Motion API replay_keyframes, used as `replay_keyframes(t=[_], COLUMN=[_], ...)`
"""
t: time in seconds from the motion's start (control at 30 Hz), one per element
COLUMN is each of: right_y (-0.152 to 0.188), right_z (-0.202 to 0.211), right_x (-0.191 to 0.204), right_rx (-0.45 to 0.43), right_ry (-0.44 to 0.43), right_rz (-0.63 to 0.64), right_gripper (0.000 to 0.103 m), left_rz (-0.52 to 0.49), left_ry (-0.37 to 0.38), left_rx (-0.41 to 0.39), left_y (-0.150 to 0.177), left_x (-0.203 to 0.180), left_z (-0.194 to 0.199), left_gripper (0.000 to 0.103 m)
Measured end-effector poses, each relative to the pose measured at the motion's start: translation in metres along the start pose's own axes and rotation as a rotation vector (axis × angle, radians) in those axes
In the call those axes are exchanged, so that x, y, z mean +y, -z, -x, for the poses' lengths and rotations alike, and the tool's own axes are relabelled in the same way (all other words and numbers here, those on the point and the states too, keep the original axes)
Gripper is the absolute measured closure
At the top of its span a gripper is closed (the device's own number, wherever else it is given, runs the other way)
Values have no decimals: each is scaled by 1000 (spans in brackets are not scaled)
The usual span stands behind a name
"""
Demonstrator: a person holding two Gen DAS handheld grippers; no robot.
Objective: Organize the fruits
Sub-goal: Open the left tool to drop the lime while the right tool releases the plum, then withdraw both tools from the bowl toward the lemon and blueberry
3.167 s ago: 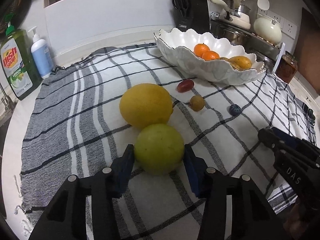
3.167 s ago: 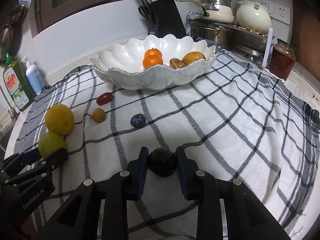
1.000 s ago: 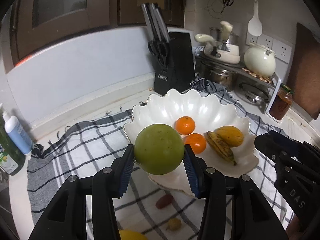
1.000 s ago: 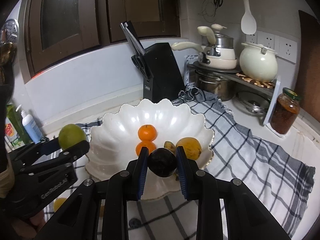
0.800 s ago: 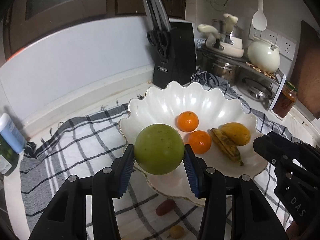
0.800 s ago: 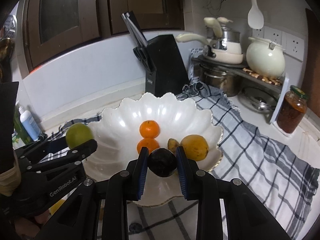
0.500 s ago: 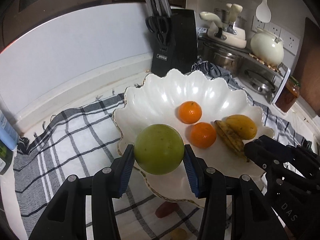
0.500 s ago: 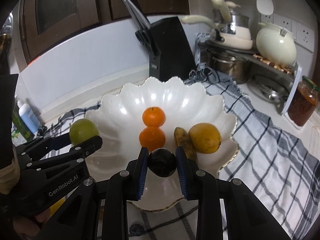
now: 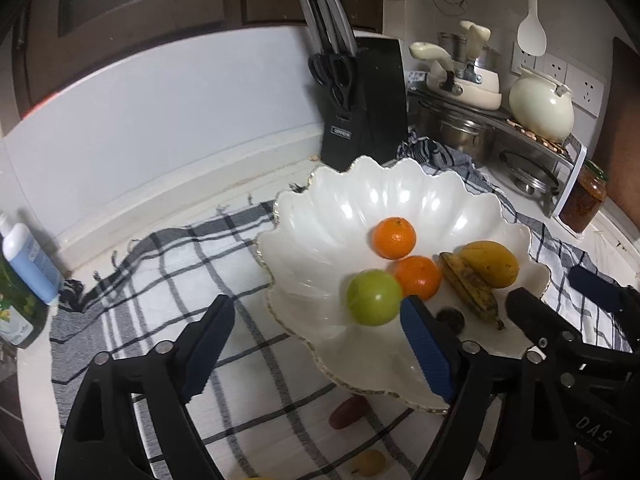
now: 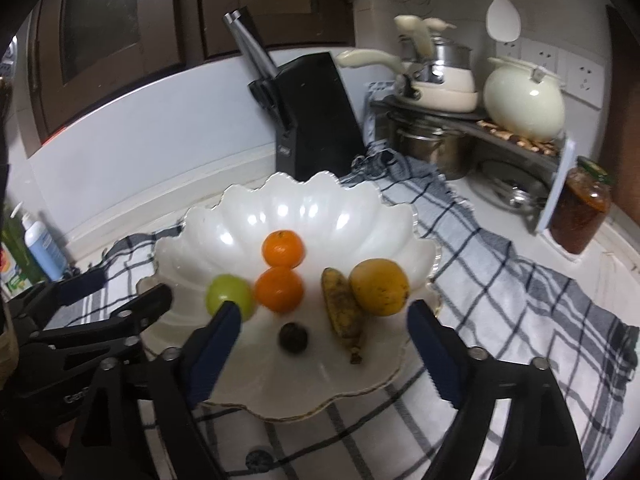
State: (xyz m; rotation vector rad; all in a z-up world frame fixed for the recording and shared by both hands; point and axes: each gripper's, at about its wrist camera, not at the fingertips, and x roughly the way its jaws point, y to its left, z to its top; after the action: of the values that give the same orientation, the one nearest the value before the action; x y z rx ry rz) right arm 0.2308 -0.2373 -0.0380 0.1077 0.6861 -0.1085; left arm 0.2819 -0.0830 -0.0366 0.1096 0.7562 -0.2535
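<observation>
Left wrist view: the left gripper (image 9: 316, 334) has its fingers (image 9: 426, 346) spread wide with nothing pressed between them; the jaws have just been opening. The green fruit (image 9: 374, 298) lies free in the white scalloped bowl (image 9: 320, 232), at frame centre, touching the nearer of 2 oranges (image 9: 417, 276). The second orange (image 9: 394, 237) sits just behind. A spotted banana (image 9: 470, 290) and a yellow fruit (image 9: 490, 264) lie together right of centre. A small dark fruit (image 9: 451, 319) rests in the bowl below the banana. The right gripper (image 9: 560, 300) shows at lower right.

Right wrist view: the right gripper (image 10: 322, 340) is likewise released, its jaws just opened, fingers clear on either side of the dark fruit, which lies in the bowl at lower centre.

On the checked cloth (image 9: 168, 280) covering the desk, below the bowl, lie a red fruit (image 9: 349, 411) and a small yellowish fruit (image 9: 370, 462). A knife block (image 9: 362, 116) stands behind the bowl at upper centre.
</observation>
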Motion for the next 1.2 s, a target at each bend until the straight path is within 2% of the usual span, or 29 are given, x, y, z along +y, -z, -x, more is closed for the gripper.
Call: replay_keyframes(t=[0.13, 0.73, 1.2], right_y=[-1, 5, 23], right_z=[8, 65, 86], right_x=[0, 18, 27], right_rx=[-11, -76, -87], right_ry=[51, 77, 63], right_rz=[0, 1, 16], right_gripper=[7, 6, 6], left_rz=[7, 34, 54], left_ry=[-35, -48, -50], left_rx=[-20, -77, -72], left_y=[2, 21, 46], left_x=[5, 25, 33], left_z=[11, 70, 92], left_gripper=[7, 6, 6])
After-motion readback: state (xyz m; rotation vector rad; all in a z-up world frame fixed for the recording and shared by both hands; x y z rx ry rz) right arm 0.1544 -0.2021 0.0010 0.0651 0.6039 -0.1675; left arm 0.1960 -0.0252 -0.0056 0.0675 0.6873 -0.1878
